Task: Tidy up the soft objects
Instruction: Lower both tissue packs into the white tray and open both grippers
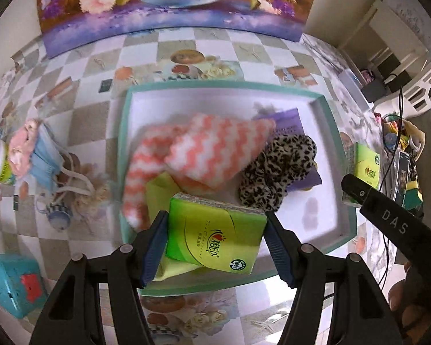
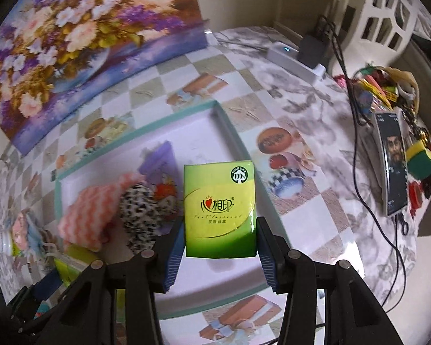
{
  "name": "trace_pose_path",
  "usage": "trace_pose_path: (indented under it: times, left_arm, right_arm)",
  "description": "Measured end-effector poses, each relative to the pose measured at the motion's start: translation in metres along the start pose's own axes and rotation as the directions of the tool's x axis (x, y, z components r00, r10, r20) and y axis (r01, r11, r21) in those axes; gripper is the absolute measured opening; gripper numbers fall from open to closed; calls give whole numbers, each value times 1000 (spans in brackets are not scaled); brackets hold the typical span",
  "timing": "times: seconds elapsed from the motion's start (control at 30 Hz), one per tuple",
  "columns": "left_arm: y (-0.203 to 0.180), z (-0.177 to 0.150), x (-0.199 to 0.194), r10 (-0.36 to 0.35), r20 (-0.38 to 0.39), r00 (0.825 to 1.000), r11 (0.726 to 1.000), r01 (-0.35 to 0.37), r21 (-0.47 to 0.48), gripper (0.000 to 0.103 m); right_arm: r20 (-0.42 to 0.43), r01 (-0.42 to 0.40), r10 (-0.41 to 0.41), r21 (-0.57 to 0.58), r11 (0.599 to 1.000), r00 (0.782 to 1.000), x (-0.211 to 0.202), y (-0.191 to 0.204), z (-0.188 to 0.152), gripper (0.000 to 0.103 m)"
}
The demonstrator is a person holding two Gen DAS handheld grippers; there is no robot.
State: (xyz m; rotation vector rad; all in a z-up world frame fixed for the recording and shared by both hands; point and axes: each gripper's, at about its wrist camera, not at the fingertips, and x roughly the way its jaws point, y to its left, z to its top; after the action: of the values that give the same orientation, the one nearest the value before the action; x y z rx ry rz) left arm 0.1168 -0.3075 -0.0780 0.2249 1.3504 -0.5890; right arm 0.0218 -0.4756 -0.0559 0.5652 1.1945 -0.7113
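Step in hand: two green tissue packs were being carried over the teal-rimmed tray [image 1: 334, 155], one in each gripper; this was judged to be the placing stage of the sorting.
Left gripper [image 1: 215, 230]: it was clenched on a tissue pack [image 1: 215, 237], both blue pads pressed against the pack's short sides, above the tray's near edge.
Right gripper [image 2: 219, 247]: it was grasping a second tissue pack [image 2: 219, 210], held upright by its lower end, above the tray's right part, close to the right rim.
Tray contents: a pink-and-white chevron cloth [image 1: 212, 151] was seen toward the left half, a leopard-print scrunchie [image 1: 275, 172] just right of it, a purple packet [image 1: 290, 123] beneath both near the far-right corner, and a yellow-green item [image 1: 161, 187] under the cloth near the near edge.
Left outside: a pink and blue cloth bundle [image 1: 34, 155] was seen on the tablecloth [image 1: 80, 109] beyond the tray's left edge.
Next move: each pack would need lowering onto bare tray floor, the right one onto the clear near-right area, before the jaws are released; the left pack's spot was crowded, so a shift toward open floor was judged advisable.
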Motion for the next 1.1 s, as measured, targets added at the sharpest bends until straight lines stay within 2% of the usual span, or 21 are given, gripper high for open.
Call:
trace_pose_path:
  times: [0.17,0.23,0.27,0.5,0.57,0.63,0.8,0.9,0.97,1.1]
  left_arm:
    - [-6,-2,4,-30,-13,999,999,30,11,68]
    - [-6,-3,3,-37,-10,999,999,37,10,69]
    - [-6,-2,2,-39,-8,999,999,39,9,73]
    - [4,2,-10,-68,31,997,998,69,-15,76]
    - [13,5,-17,-49,64,997,998,52,-37,81]
    - [25,8,-22,-14,101,995,998,21,-67,89]
    - [64,14,-35,81,174,981,984,-51,-168,89]
    - [85,17,-42,129,215,968,974,-83,-212,91]
    - [94,18,-46,151,232,961,969,-97,-228,102]
    - [110,21,-51,157,252,955,965,-93,-246,103]
  right_arm:
    - [-10,13,-13,-6,1000,1000,3,0,0,52]
    - [-9,13,-13,-4,1000,1000,3,0,0,58]
    - [-7,14,-14,-3,1000,1000,2,1,1,60]
    - [1,10,-10,-26,1000,1000,1,9,0,60]
    - [6,-4,4,-43,999,1000,-1,15,0,62]
    - [10,-31,31,-52,998,999,-2,21,-2,75]
    - [27,-84,86,-82,993,996,-6,36,-4,89]
    - [46,-92,97,-100,991,994,-10,44,-6,103]
    - [59,-84,92,-125,989,994,-12,51,-7,103]
    - [68,-93,105,-151,984,992,-15,63,-9,103]
